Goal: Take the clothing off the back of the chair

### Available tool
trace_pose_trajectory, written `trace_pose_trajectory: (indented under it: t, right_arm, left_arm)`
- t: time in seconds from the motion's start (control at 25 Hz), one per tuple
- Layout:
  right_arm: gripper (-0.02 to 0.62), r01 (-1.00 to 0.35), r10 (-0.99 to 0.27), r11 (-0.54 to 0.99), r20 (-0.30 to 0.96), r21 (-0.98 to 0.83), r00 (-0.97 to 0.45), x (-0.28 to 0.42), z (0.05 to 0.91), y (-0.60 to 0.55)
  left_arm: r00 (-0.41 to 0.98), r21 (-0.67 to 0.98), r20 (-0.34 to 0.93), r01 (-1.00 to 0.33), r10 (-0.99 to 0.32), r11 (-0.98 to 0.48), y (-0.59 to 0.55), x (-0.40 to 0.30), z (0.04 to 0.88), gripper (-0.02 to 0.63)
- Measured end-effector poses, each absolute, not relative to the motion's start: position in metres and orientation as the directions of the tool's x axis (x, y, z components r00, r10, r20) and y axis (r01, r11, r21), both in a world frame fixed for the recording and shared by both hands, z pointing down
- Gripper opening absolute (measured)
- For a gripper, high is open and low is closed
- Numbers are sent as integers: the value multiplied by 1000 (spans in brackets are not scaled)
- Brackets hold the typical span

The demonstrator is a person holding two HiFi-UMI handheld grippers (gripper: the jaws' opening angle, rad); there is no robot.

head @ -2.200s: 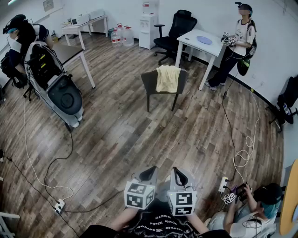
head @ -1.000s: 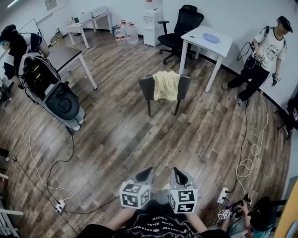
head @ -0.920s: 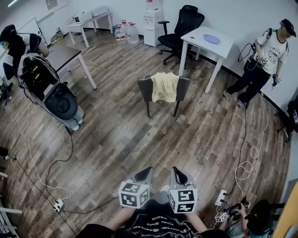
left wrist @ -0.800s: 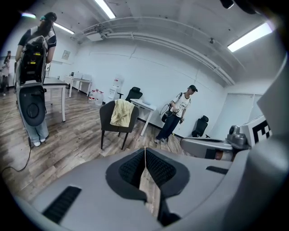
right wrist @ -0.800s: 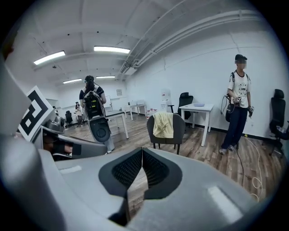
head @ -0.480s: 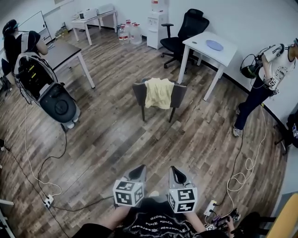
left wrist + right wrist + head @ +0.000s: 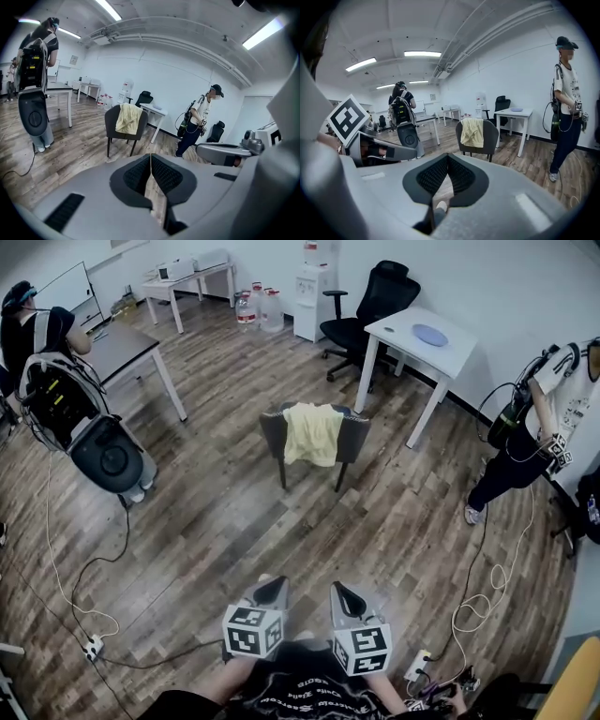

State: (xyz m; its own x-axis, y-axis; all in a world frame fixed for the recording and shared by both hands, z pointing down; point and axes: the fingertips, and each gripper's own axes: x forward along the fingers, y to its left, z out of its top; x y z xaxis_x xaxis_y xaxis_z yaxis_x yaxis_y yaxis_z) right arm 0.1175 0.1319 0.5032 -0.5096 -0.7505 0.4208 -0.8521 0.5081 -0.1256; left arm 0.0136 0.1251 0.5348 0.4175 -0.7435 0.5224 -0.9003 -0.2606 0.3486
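At six o'clock in the head view, low against the frame edge, the left gripper (image 7: 271, 585) and the right gripper (image 7: 341, 591) lie side by side, each bearing its marker cube and pointing toward twelve o'clock across the wooden floor (image 7: 216, 521). The gripper views show the left pads (image 7: 138, 173) pressed together along one thin seam, and the right pads (image 7: 433, 176) likewise; neither pair pinches anything. Well apart from both grippers, at twelve o'clock, stands the dark grey chair (image 7: 349, 437). The clothing (image 7: 312, 434), a pale yellow garment, is draped over the top of its backrest and hangs down the side facing the grippers. A white table (image 7: 398, 329) stands beyond the chair at one o'clock and carries a blue plate (image 7: 430, 334), with a black office chair (image 7: 375, 301) just beside it. One standing person (image 7: 548, 418) occupies three o'clock, while a second person (image 7: 37, 343), wearing a backpack rig, stands at ten o'clock. A power strip (image 7: 92, 646) with its trailing cable lies on the floor at eight o'clock
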Motion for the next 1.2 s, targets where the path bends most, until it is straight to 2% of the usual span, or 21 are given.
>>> trace_pose_trajectory:
  t: [0.44, 1.0, 1.2]
  right_arm:
    - [5, -871, -782, 463, 389, -163, -488, 116, 501, 69]
    - [9, -896, -756, 411, 484, -172, -440, 97, 517, -59]
    - [9, -900, -769, 379, 467, -217, -437, 80, 513, -100]
  left_arm:
    - [437, 360, 548, -893, -713, -271, 62, 6, 549, 14]
    - [527, 390, 561, -849, -639, -357, -71, -3, 554, 14]
    - [547, 378, 585, -837, -599, -395, -110, -18, 555, 14]
